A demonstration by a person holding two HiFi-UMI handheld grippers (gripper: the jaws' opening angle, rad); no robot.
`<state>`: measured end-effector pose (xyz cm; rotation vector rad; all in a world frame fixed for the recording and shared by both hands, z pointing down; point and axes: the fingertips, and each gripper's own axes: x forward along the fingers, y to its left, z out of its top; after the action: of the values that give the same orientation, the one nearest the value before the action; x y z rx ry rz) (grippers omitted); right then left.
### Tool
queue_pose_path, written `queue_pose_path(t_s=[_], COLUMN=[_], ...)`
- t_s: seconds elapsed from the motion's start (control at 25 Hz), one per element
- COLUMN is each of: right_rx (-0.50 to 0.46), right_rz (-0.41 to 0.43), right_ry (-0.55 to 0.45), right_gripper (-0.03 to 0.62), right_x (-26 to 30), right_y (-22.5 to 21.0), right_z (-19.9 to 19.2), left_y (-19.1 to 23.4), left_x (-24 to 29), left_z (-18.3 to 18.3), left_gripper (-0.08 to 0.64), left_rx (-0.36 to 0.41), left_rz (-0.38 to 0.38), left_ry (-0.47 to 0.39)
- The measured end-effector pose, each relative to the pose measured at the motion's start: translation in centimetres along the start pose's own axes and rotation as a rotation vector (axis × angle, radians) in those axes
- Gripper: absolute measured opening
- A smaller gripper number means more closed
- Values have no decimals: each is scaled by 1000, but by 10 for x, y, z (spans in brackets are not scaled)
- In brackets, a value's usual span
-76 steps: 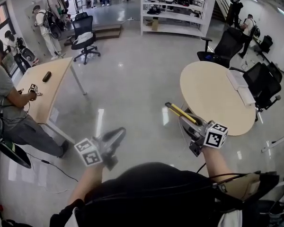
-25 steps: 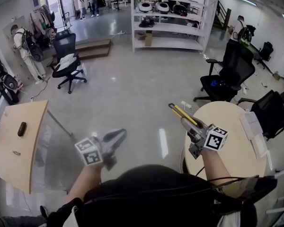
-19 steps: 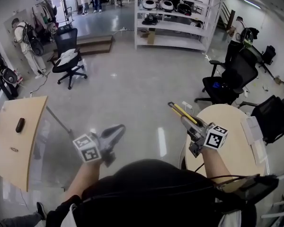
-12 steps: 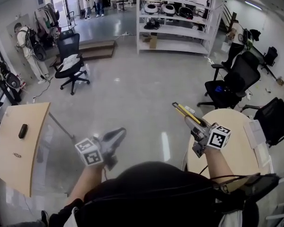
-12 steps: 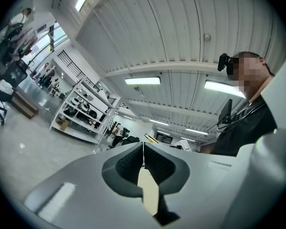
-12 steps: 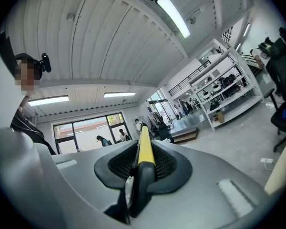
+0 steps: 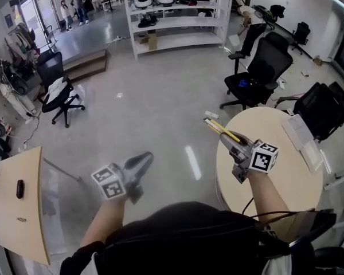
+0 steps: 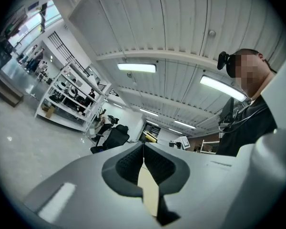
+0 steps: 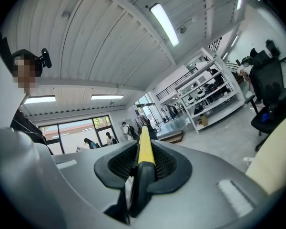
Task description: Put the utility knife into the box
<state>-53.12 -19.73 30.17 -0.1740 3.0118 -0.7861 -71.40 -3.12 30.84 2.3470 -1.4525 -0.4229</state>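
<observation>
The person has turned a bit, and the whole room looks swung round. A moment ago the round table (image 7: 275,176) sat low at the right. Now more of it shows, and it lies right under the right gripper (image 7: 227,141). The long wooden table (image 7: 20,222) has slid down to the left edge.

The right gripper has not let go. Its jaws are partly closed and squeeze the knife (image 7: 220,129) tight. The knife sticks out past the jaw tips, out over the near edge of the round table. The left gripper (image 7: 146,157) has its jaws pressed together with nothing in them, and it hangs over the floor (image 7: 160,113).

I think this is the carrying part of the job. I cannot see a box anywhere. Some flat white things (image 7: 301,137) lie on the far side of the round table, but I cannot tell what they are. So the knife is not near going in yet.

The knife is long and thin. It has a bright yellow strip along the top and a black body, and it looks like hard plastic. The jaws are smooth and grey, with dark bumpy pads inside. Each gripper has a cube with black and white squares on it. The round table is pale and smooth. The floor is grey and shiny, and the lights glow in it.
</observation>
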Motion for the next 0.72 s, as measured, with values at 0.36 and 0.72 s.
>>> queue_pose_path(t_s=[0.36, 0.72], right_rx=[4, -11], right_rz=[-67, -94], right_ry=[-109, -145], right_gripper=[91, 91], right_x=[-162, -307], right_y=[-132, -273], right_z=[61, 121], left_y=[-85, -163], left_x=[219, 454], left_z=[-45, -122], left_gripper=[0, -1], left_rx=[62, 72], left_rz=[-91, -117], left_ry=[95, 196])
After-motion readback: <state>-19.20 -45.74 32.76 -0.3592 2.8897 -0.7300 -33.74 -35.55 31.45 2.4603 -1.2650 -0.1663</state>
